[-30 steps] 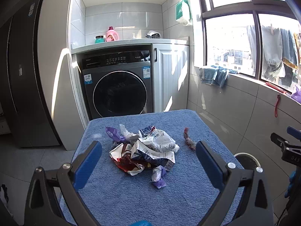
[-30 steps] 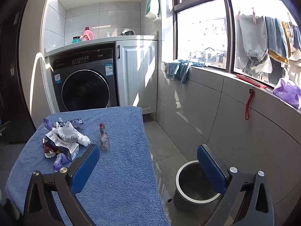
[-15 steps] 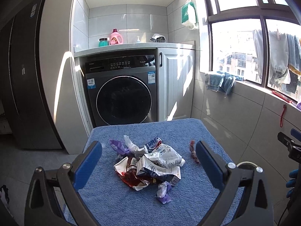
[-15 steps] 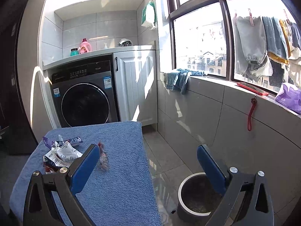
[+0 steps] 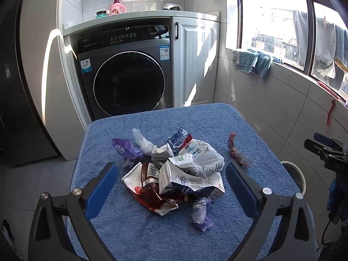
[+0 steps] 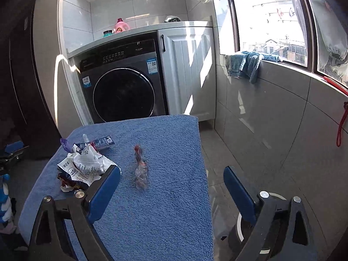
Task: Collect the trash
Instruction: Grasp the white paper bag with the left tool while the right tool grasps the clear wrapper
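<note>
Blue towel (image 5: 250,134) bears crumpled wrappers (image 5: 184,169).

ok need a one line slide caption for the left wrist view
Open left tongs hover over a pile of crumpled wrappers on a blue towel-covered table.

Bare tabletop (image 5: 141,235) fills the lower frame, open before the trash pile (image 5: 174,169) at center. A lone wrapper (image 6: 141,169) lies apart, with bare cloth between. The bin (image 5: 293,174) stands at right, below the edge.
</note>
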Available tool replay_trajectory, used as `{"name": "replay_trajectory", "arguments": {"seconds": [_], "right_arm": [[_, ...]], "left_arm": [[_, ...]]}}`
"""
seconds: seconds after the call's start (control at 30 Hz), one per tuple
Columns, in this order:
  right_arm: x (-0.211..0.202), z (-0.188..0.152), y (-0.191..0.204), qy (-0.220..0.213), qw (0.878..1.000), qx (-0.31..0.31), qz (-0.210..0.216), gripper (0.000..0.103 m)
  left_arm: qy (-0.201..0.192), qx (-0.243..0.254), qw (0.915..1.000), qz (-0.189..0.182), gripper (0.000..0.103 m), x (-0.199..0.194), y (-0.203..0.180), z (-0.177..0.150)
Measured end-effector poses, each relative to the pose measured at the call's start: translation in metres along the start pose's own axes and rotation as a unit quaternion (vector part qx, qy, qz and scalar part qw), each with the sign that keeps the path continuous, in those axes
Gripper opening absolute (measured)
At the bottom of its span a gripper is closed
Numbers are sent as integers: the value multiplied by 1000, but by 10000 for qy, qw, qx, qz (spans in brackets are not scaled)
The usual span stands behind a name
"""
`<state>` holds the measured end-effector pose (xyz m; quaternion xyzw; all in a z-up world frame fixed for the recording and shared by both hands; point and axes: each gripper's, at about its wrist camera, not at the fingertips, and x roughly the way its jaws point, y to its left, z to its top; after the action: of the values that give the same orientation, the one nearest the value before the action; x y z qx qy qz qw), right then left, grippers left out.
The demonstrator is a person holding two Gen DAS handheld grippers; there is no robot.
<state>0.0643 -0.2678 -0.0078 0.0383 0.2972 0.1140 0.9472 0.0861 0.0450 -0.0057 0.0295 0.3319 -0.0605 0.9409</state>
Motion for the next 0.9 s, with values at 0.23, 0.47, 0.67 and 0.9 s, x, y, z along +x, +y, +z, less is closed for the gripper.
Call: {"name": "replay_trajectory", "arguments": {"seconds": [0.23,0.47,0.67,0.9], "right_arm": [[73,-2,20,708,9955,-230,586,69],[132,-1,30,1206,9871,-419,971,63],[173,-5,42,1568,9789,-663,1133,54],[191,-21,46,1805,9738,-682,1206,12]], "left_arm": [[582,745,9884,-1188,71,62,-25,14],[1137,918,9794,-1395,70,124,-23,17],[1405,958,9768,-1298,58,145,-13,6],[1271,851,9800,-1275,26,138,-9,2]]}}
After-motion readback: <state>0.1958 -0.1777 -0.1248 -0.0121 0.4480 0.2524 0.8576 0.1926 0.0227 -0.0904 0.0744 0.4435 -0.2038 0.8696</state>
